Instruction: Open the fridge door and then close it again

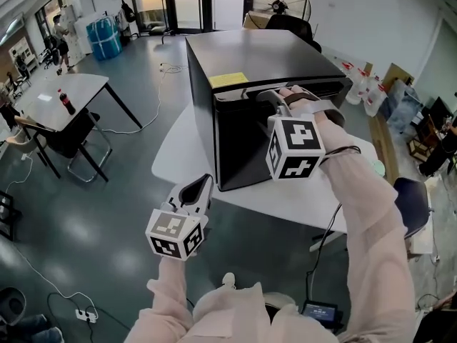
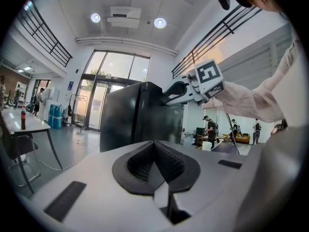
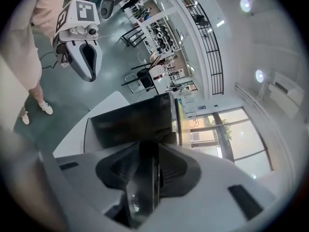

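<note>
- We saw the fridge (image 1: 264,56) standing on the white table (image 1: 175,148), set back toward its far edge. Its front faced us, and a strip of bare tabletop ran along the near edge.
- The right gripper (image 1: 270,97) had reached over to the top edge of the fridge door (image 1: 239,145). In the right gripper view the door's dark edge stood between the jaws, and the pads were clenched on it from both sides. We judged that hold was taken because the top edge gives a lip to pull or push by.
- We could not tell whether the door was fully shut or barely cracked, nor which side carried the hinge.
- The left gripper (image 1: 202,184) hung off the table's near-left edge, over the floor and apart from the fridge. Its jaws were pressed together with nothing in them, and we judged it was kept there so as not to meet a swinging door.
- A yellow note (image 1: 228,79) lay on the fridge top near its front edge, just beside the grip but not under it.
- In front of the door we saw only bare tabletop and then open floor, which we judged was room enough for the swing.
</note>
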A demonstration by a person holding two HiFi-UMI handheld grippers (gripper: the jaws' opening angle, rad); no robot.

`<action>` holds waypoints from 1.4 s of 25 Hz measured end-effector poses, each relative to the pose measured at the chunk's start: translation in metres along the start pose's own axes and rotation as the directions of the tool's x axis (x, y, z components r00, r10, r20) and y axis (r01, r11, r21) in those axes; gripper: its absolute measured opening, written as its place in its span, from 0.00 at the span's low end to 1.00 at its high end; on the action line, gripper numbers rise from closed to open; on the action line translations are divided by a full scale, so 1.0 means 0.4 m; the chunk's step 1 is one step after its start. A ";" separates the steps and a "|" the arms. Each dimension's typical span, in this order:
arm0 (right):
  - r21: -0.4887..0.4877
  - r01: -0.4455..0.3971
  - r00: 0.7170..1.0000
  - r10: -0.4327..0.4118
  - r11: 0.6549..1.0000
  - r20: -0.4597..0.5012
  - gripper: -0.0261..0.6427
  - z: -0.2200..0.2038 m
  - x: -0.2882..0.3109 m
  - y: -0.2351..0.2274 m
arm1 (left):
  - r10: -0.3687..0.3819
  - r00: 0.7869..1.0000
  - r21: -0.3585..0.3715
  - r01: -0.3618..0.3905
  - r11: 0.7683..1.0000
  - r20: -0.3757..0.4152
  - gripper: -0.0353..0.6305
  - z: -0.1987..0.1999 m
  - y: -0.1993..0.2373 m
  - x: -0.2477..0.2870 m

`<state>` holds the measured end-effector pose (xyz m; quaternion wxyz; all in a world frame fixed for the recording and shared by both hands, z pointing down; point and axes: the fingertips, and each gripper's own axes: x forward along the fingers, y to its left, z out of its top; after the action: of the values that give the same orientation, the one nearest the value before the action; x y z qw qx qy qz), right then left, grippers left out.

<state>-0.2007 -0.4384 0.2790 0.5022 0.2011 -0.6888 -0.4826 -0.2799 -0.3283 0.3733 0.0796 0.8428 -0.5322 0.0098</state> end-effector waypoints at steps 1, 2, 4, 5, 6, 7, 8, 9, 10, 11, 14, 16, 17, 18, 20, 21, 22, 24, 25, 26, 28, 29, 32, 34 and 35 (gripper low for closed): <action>-0.003 0.002 1.000 -0.002 1.000 0.003 0.22 -0.005 -0.004 0.007 | 0.009 1.000 0.000 -0.009 1.000 0.001 0.07 -0.005 -0.011 -0.004; -0.005 0.005 1.000 -0.005 1.000 0.005 0.22 -0.010 -0.008 0.013 | 0.017 1.000 0.002 -0.017 1.000 0.002 0.07 -0.008 -0.021 -0.007; -0.008 0.013 1.000 -0.013 1.000 0.010 0.22 -0.019 -0.013 0.017 | 0.031 0.999 0.007 -0.031 0.999 0.008 0.07 -0.005 -0.038 -0.009; -0.010 0.017 1.000 -0.017 1.000 0.011 0.22 -0.022 -0.014 0.017 | 0.037 0.999 0.009 -0.037 0.999 0.011 0.07 -0.003 -0.042 -0.011; -0.013 0.019 1.000 -0.019 1.000 0.013 0.22 -0.022 -0.015 0.016 | 0.043 0.999 0.009 -0.043 0.999 0.012 0.07 -0.001 -0.044 -0.013; -0.017 0.017 1.000 -0.017 1.000 0.016 0.22 -0.020 -0.018 0.017 | 0.050 0.999 0.009 -0.050 0.999 0.011 0.07 -0.003 -0.045 -0.016; -0.020 0.010 1.000 -0.010 1.000 0.023 0.22 -0.019 -0.026 0.021 | 0.058 0.998 0.008 -0.058 0.998 0.008 0.07 -0.006 -0.046 -0.020; -0.024 0.002 0.999 -0.001 1.000 0.033 0.22 -0.020 -0.041 0.029 | 0.064 0.998 0.007 -0.064 0.998 0.004 0.07 -0.012 -0.048 -0.022; -0.031 -0.004 0.999 0.006 1.000 0.045 0.22 -0.023 -0.059 0.040 | 0.069 0.998 0.005 -0.069 0.998 0.000 0.07 -0.019 -0.049 -0.023; -0.041 -0.007 0.998 0.009 0.999 0.057 0.22 -0.025 -0.077 0.050 | 0.074 0.997 0.001 -0.074 0.997 -0.002 0.07 -0.025 -0.050 -0.024; -0.067 -0.003 0.996 0.009 0.998 0.087 0.23 -0.028 -0.120 0.077 | 0.089 0.996 -0.011 -0.089 0.996 -0.005 0.07 -0.038 -0.059 -0.027; -0.071 0.009 0.995 -0.002 0.997 0.099 0.24 -0.045 -0.151 0.100 | 0.086 0.996 -0.007 -0.086 0.996 -0.010 0.07 -0.050 -0.097 -0.024; -0.073 0.017 0.995 -0.009 0.997 0.102 0.24 -0.058 -0.168 0.113 | 0.082 0.997 0.000 -0.082 0.997 -0.013 0.07 -0.055 -0.123 -0.023; -0.074 0.023 0.995 -0.015 0.997 0.103 0.24 -0.070 -0.183 0.125 | 0.080 0.997 0.007 -0.080 0.997 -0.015 0.07 -0.058 -0.147 -0.023; -0.080 0.030 0.994 -0.021 0.996 0.107 0.26 -0.079 -0.205 0.137 | 0.080 0.997 0.015 -0.079 0.997 -0.012 0.07 -0.057 -0.175 -0.033; -0.084 0.031 0.994 -0.022 0.996 0.109 0.26 -0.078 -0.213 0.139 | 0.081 0.997 0.015 -0.081 0.997 -0.009 0.07 -0.054 -0.180 -0.040; -0.087 0.030 0.994 -0.020 0.996 0.111 0.26 -0.076 -0.220 0.141 | 0.083 0.997 0.014 -0.083 0.996 -0.006 0.07 -0.051 -0.185 -0.048; -0.093 0.024 0.993 -0.014 0.995 0.116 0.26 -0.078 -0.237 0.148 | 0.087 0.996 0.015 -0.087 0.996 -0.005 0.07 -0.049 -0.200 -0.060; -0.096 0.024 0.993 -0.013 0.995 0.118 0.26 -0.081 -0.246 0.153 | 0.089 0.996 0.018 -0.089 0.996 -0.005 0.07 -0.049 -0.211 -0.065; -0.099 0.026 0.993 -0.014 0.995 0.121 0.26 -0.083 -0.255 0.159 | 0.092 0.996 0.021 -0.092 0.996 -0.005 0.07 -0.050 -0.222 -0.072; -0.102 0.032 0.992 -0.019 0.994 0.128 0.27 -0.090 -0.274 0.172 | 0.097 0.995 0.023 -0.097 0.995 -0.004 0.07 -0.054 -0.249 -0.086; -0.103 0.035 0.991 -0.022 0.994 0.130 0.27 -0.094 -0.284 0.179 | 0.098 0.995 0.023 -0.098 0.995 -0.003 0.07 -0.056 -0.263 -0.093; -0.108 0.039 0.991 -0.024 0.993 0.131 0.28 -0.108 -0.315 0.199 | 0.103 0.995 0.026 -0.102 0.994 -0.003 0.07 -0.064 -0.308 -0.117; -0.112 0.035 0.991 -0.020 0.993 0.133 0.28 -0.119 -0.338 0.210 | 0.106 0.994 0.025 -0.106 0.994 -0.003 0.07 -0.070 -0.342 -0.132; -0.116 0.034 0.991 -0.018 0.993 0.134 0.28 -0.125 -0.350 0.217 | 0.106 0.994 0.025 -0.106 0.994 -0.004 0.07 -0.073 -0.360 -0.139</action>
<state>-0.0803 -0.3155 0.2859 0.4600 0.1475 -0.6883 -0.5412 -0.1727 -0.2137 0.3787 0.0700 0.8144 -0.5756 0.0228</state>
